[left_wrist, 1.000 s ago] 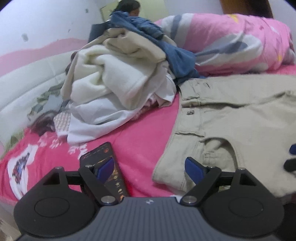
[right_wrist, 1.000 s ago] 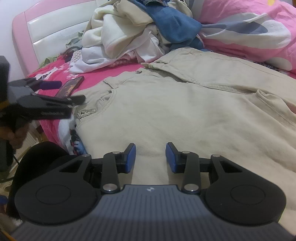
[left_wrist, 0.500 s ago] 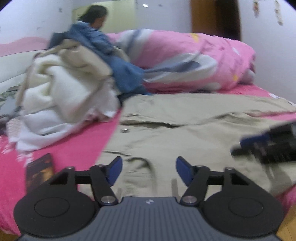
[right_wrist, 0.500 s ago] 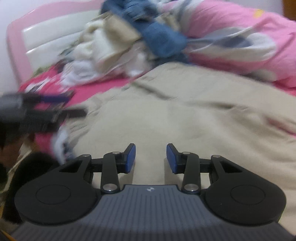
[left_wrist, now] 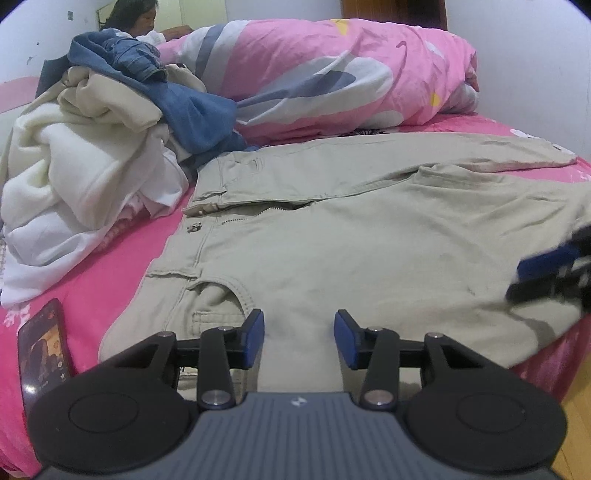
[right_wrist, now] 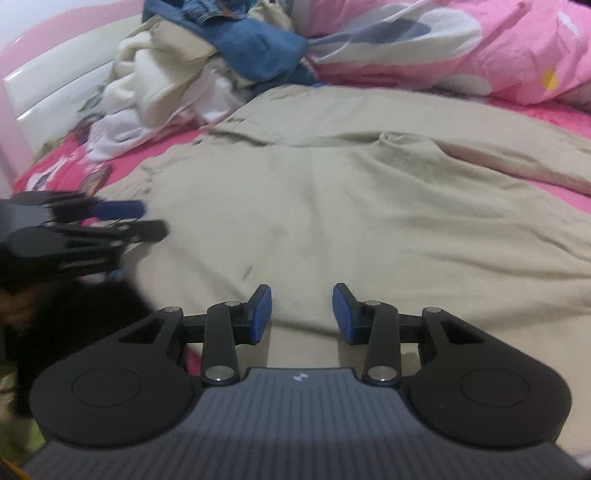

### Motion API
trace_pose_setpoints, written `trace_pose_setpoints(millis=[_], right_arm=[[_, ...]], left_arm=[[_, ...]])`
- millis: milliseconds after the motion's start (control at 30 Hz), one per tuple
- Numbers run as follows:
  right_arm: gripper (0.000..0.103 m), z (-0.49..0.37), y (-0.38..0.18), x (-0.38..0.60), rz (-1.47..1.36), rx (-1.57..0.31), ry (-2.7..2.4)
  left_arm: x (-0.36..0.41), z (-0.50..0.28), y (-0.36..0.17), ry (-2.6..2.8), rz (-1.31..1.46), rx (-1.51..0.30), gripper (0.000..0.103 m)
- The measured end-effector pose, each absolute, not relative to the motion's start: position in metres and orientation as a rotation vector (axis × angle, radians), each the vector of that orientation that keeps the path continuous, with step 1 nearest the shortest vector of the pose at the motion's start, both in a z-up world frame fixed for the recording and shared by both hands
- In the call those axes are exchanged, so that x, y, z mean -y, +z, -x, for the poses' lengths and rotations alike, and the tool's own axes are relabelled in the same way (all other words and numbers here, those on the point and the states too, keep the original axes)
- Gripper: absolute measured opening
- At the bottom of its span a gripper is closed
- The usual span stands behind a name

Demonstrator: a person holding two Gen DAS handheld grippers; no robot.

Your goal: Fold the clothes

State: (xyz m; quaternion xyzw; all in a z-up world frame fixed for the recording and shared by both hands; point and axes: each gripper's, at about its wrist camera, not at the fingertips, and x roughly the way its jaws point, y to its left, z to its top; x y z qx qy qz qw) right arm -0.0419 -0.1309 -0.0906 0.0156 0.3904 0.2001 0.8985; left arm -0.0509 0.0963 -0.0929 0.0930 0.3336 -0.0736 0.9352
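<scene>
Two hand-held grippers over one pair of khaki trousers (left_wrist: 369, 236) spread flat on the bed (left_wrist: 122, 258), which has a pink sheet. Landmark: the trousers.

Left hand-held gripper (left_wrist: 299, 334) hangs over the trousers' near edge, by the front pocket and waistband end. Its jaws have just been closing and now stand at a middling gap; only flat cloth shows beneath them, nothing pinched between the blue pads (left_wrist: 255, 334). From the right wrist view the same gripper (right_wrist: 147, 221) shows blurred at the trousers' left edge.

Right hand-held gripper (right_wrist: 301, 314) hangs over the trousers' middle, further along the legs. Jaws part-way apart, narrow-ish, pads (right_wrist: 262, 314) clear of each other; nothing gripped. It also shows as a blurred blue-and-black shape (left_wrist: 546, 273) at the right rim of the left wrist view, over the trousers' far right part.

Trousers: waistband to the left, fly zip partly open, button visible beside it; legs run to the right.

Left of the trousers: heap of clothes (left_wrist: 85, 162), cream and white with a denim piece (left_wrist: 192, 114) on top; the heap touches the waistband corner. Beyond the trousers: rolled pink quilt (left_wrist: 332, 74). Phone (left_wrist: 42, 350) on the sheet, left of the trousers' near corner, apart from them. Person (left_wrist: 133, 16) behind the heap, mostly hidden. Pink-and-white headboard (right_wrist: 55, 66) left of the heap.
</scene>
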Motion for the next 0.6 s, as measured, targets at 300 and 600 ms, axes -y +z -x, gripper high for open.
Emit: trace_pose_setpoints(millis=[300, 600], right_arm=[[0.035, 0.006, -0.098, 0.177, 0.049, -0.715, 0.166], [0.037, 0.07, -0.087, 0.201, 0.02, -0.718, 0.135]], left_arm=[[-0.096, 0.053, -0.092, -0.123, -0.194, -0.712, 0.054], [-0.096, 0.05, -0.09, -0.117, -0.211, -0.729, 0.059]])
